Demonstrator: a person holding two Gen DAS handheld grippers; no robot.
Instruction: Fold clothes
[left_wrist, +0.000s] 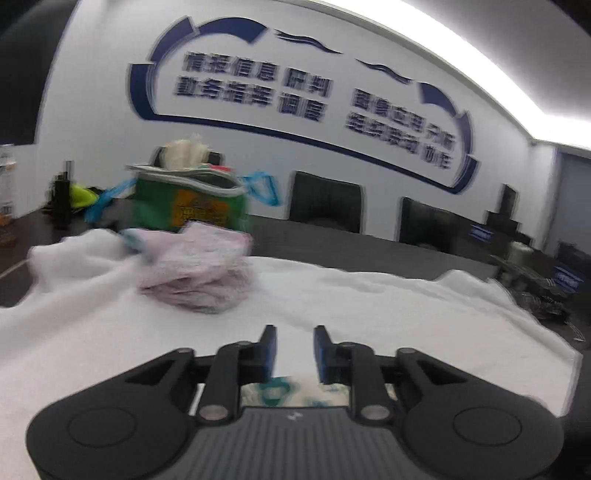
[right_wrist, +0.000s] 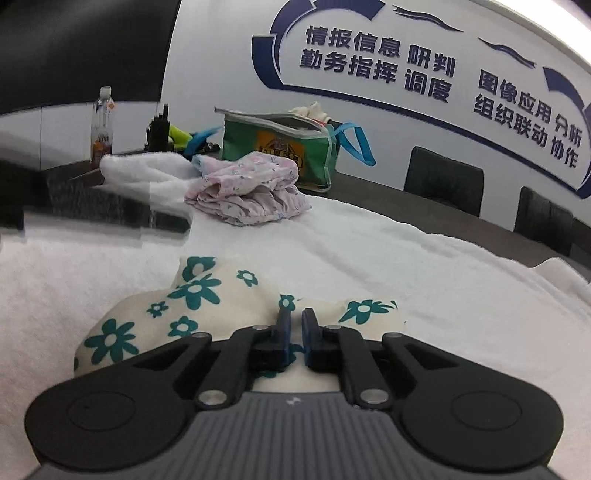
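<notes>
Cream flowered garment (right_wrist: 155, 314): crumpled low on the white towel (right_wrist: 369, 258), right at the near edge, well apart from the pink floral pile (right_wrist: 247, 195) and the green bag (right_wrist: 280, 144) farther back.

Early in the fold, by the look of it: picked up at an edge, not yet spread flat, no crease made.

Right gripper (right_wrist: 296, 321): clenched, only a sliver of gap, pinching a ridge of the flowered cloth at the tips.

Left gripper (left_wrist: 294, 339): part-way closed, with a clear gap between the blue pads. A scrap of the teal print (left_wrist: 273, 393) shows low between the fingers, yet with the left wrist view so smeared, cannot tell whether pinched or merely lying underneath.

Next, probably: confirm a second hold on the opposite edge, then lift and draw both grips apart to shake out the bunching. Lay flat on the bare towel in front, short of the pink pile. Only then bring one side over the other.

Calls for even tension across both hands and a firm pinch, since thin cotton slips easily from a half-closed grip.
</notes>
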